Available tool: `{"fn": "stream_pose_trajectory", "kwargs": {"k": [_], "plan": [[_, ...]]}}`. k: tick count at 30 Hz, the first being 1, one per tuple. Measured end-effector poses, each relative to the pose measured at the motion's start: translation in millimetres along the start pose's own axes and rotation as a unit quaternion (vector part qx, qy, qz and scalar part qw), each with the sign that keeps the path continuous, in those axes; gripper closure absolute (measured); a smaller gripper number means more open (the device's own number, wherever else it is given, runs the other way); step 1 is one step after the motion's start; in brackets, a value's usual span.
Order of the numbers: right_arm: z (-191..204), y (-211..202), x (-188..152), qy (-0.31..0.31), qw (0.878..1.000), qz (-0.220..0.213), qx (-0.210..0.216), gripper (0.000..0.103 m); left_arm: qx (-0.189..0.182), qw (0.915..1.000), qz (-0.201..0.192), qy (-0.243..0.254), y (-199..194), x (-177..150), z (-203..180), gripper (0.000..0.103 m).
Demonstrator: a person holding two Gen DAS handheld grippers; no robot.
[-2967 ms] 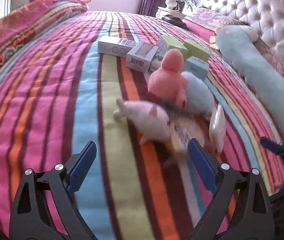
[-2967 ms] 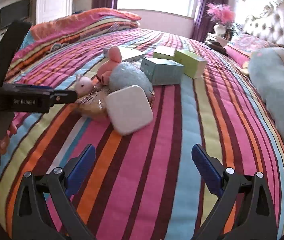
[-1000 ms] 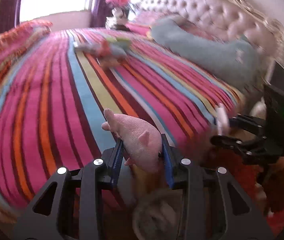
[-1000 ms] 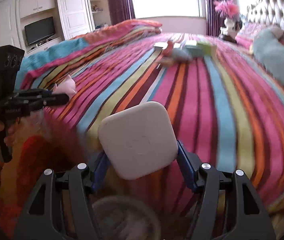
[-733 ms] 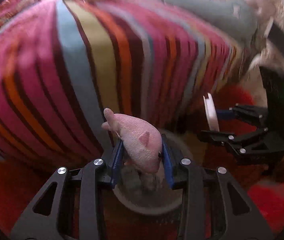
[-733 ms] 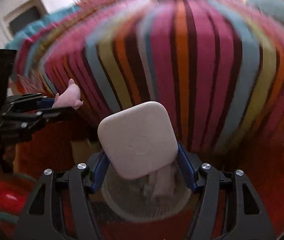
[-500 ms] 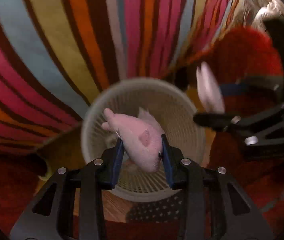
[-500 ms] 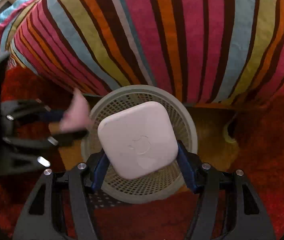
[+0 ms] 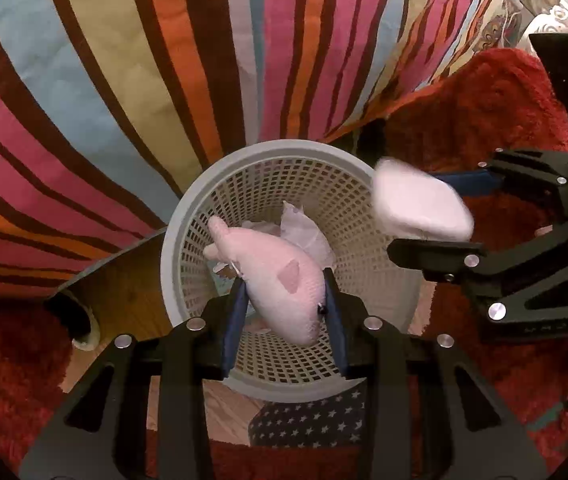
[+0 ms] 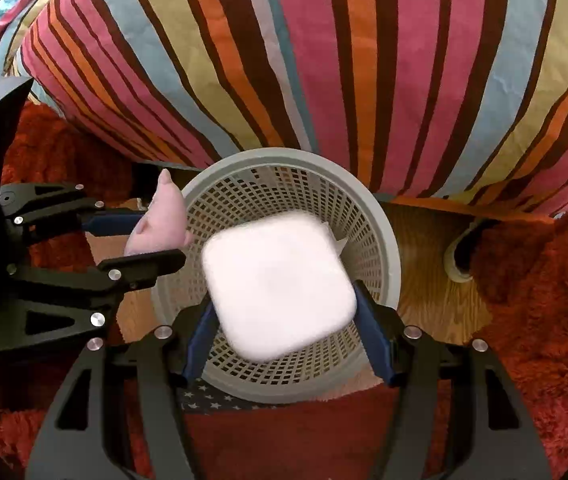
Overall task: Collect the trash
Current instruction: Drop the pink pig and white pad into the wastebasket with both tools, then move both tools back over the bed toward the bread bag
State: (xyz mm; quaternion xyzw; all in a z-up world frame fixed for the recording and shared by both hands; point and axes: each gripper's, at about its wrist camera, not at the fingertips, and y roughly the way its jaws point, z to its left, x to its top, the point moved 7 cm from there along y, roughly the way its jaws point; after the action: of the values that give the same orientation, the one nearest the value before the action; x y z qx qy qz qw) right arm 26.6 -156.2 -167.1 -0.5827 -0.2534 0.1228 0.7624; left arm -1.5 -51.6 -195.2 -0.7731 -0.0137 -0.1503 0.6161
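Both grippers point steeply down over the basket (image 9: 180, 216), which stands on the floor at the foot of the bed (image 9: 132, 60), between the striped bedcover and the red rug (image 10: 523, 320).

The left gripper (image 9: 284, 308) holds the pink toy (image 9: 276, 276) between its pads. Its jaws have just been opening a little, but the toy is not free yet; it hangs over the basket mouth with its nose toward 10 o'clock. Crumpled paper (image 9: 303, 232) already lies inside the basket.

The right gripper (image 10: 284, 324) has the white box (image 10: 276, 284) between its jaws, also over the basket opening. The box looks blurred and turned in this view, so I cannot tell if the pads press on it or if it already slips. In the left view this box (image 9: 419, 208) shows at 3 o'clock from the basket centre, over the rim.

The step in hand is, I judge, the drop of both things into the basket. The next move calls for opening both jaws wider, so the toy and the box fall inside. The box sits near the rim, so a small shift toward the centre may be safer before letting go. After this, the hands should go back to the bed for more trash.
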Motion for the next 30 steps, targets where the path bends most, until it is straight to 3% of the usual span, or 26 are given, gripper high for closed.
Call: {"fn": "stream_pose_trajectory", "kwargs": {"k": [3,4,8,17,23,26,30], "plan": [[0,1,-9,-0.002,1.000,-0.002,-0.002,0.033,0.003,1.0000,0.000,-0.003,0,1,1,0.049],[-1,2,-9,-0.002,1.000,-0.003,-0.007,0.023,0.005,1.0000,0.000,-0.003,0,1,1,0.044],[-7,0,-15,0.008,1.000,-0.007,-0.008,0.020,0.016,0.9998,0.007,-0.013,4,-1,8,0.030],[-10,1,-17,0.013,1.000,-0.002,-0.011,0.020,0.016,0.9997,0.015,-0.012,8,-2,8,0.029],[-8,-1,-16,0.017,1.000,-0.004,-0.010,0.020,0.027,0.9993,0.023,-0.014,12,-3,11,0.021],[-7,-12,-13,0.016,0.999,-0.028,-0.002,0.020,0.046,0.9989,-0.007,-0.005,-8,2,15,0.021],[-10,-62,6,0.020,0.994,-0.102,0.028,0.020,0.045,0.9953,-0.085,0.010,-88,32,19,0.021]]}}
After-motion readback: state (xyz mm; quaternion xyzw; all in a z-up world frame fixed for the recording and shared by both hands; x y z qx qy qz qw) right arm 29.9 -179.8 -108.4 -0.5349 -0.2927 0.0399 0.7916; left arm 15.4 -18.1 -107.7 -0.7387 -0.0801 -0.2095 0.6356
